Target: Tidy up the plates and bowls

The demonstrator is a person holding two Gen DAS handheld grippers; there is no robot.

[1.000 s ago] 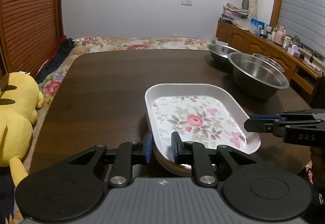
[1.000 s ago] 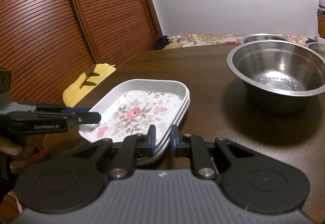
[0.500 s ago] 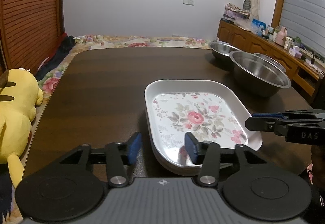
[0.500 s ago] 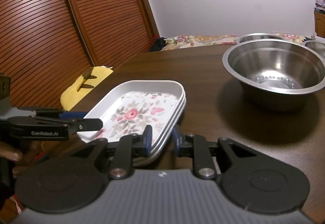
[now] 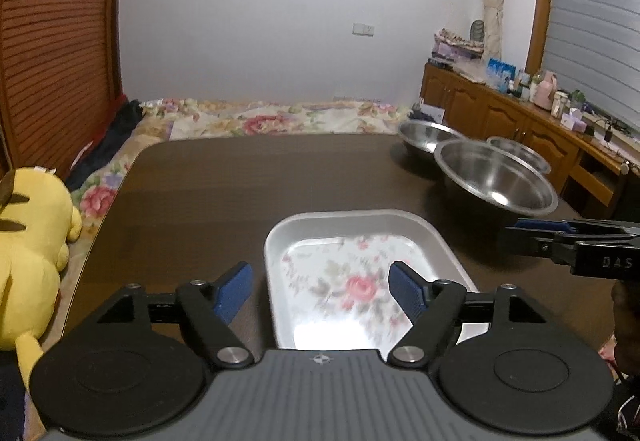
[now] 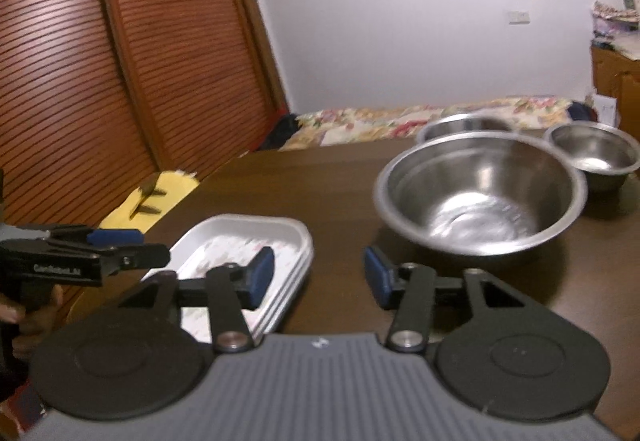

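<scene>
A stack of white rectangular plates with a rose print (image 5: pixel 352 273) (image 6: pixel 256 245) lies on the dark wooden table (image 5: pixel 240 181) near its front edge. My left gripper (image 5: pixel 320 285) is open above the stack's near end, holding nothing. My right gripper (image 6: pixel 319 275) is open too, lifted off the stack's right corner. A large steel bowl (image 5: pixel 494 181) (image 6: pixel 480 193) stands to the right of the plates. Two smaller steel bowls (image 5: pixel 426 135) (image 6: pixel 594 153) stand behind it. The right gripper's arm (image 5: pixel 576 241) shows at the left wrist view's right edge.
A yellow plush toy (image 5: pixel 28 261) sits off the table's left edge. A floral bedspread (image 5: pixel 272 119) lies beyond the far edge. A wooden sideboard (image 5: pixel 520 129) with small items runs along the right wall. Slatted wooden doors (image 6: pixel 120 81) stand at the left.
Both grippers have let go of the plate stack, opened wide and pulled up and back. The stack stays on the table.
</scene>
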